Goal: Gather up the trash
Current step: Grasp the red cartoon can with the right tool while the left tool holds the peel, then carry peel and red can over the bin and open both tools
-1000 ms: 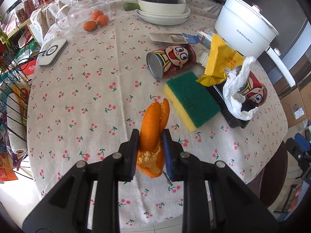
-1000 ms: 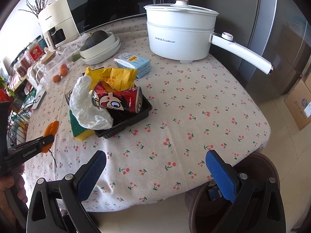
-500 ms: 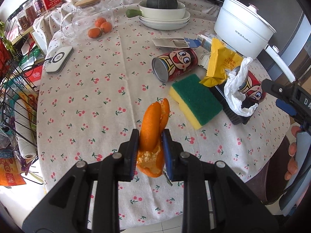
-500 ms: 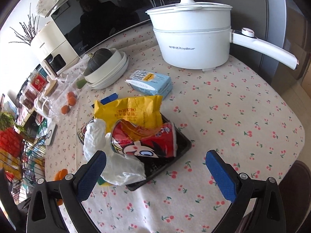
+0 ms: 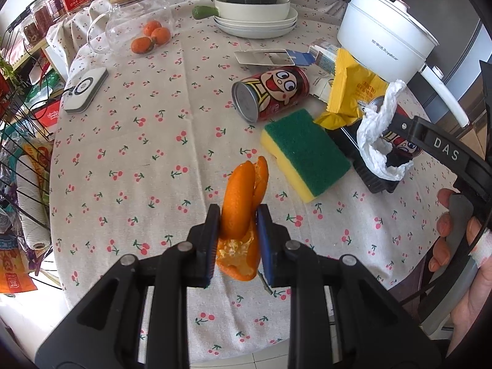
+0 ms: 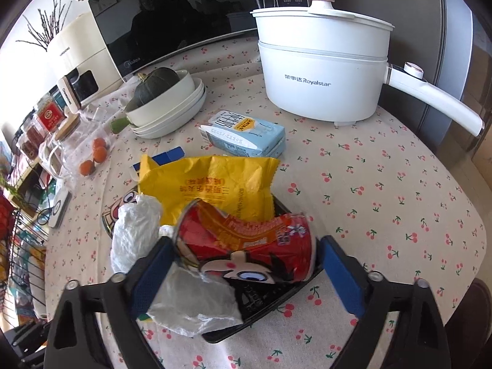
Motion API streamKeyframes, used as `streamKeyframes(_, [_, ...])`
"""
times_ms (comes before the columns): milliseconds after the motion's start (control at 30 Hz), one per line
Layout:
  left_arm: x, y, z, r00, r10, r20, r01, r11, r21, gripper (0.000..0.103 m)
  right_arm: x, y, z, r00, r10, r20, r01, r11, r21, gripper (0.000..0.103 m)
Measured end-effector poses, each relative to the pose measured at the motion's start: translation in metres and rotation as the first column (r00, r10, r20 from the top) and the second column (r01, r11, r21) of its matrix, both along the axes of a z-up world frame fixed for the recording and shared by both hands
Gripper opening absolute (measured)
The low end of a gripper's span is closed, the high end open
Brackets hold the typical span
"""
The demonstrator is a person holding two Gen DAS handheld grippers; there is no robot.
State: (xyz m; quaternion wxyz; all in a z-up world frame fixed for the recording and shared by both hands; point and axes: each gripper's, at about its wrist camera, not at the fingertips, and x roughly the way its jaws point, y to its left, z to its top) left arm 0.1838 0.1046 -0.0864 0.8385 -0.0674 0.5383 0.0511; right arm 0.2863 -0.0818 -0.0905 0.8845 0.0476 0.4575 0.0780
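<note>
So the left tongs (image 5: 238, 230) are pinching a piece of orange peel (image 5: 241, 206), pads pressed on both sides of it, and the peel sticks up out past the tips over the cherry-print table (image 5: 147, 141). Just beyond the peel and off to the right lies a green and yellow sponge (image 5: 303, 150), and past that a red cartoon can (image 5: 270, 92) on its side.

The right tongs (image 6: 246, 264) are spread wide and closing, with a crushed red can (image 6: 246, 240) sitting right between the blue pads. Near as I can tell the left pad is just at the can's rim and the right pad is still a little apart from the other end, so no grip on it. The can lies in a black tray (image 6: 267, 301) along with a crumpled white plastic bag (image 6: 190, 295), which spills out by the left pad. Right behind the can is a yellow snack wrapper (image 6: 209, 184), then a pale blue carton (image 6: 243, 135), and further back a white pot (image 6: 323, 70).

In the left view a hand (image 5: 461, 246) grips the right tongs' handle at the right edge.
</note>
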Motion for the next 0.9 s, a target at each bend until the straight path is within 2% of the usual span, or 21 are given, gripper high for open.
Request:
streamKeyframes(200, [-0.006, -0.004, 0.009, 1.000, -0.003, 0.031, 0.004, 1.000, -0.016, 0.026, -0.014, -0.010, 0.023, 0.999, 0.024, 0.037, -0.026, 0.998, 0.049, 0.088])
streamKeyframes(467, [-0.016, -0.024, 0.020, 0.997, -0.043, 0.065, 0.045, 0.999, -0.030, 0.026, -0.047, -0.040, 0.057, 0.996, 0.045, 0.083, -0.048, 0.998, 0.031, 0.088])
streamKeyframes(900, [-0.028, -0.098, 0.024, 0.980, -0.180, 0.088, 0.186, 0.980, -0.066, 0.026, -0.106, -0.143, 0.077, 0.996, -0.041, 0.077, 0.042, 0.999, -0.012, 0.088])
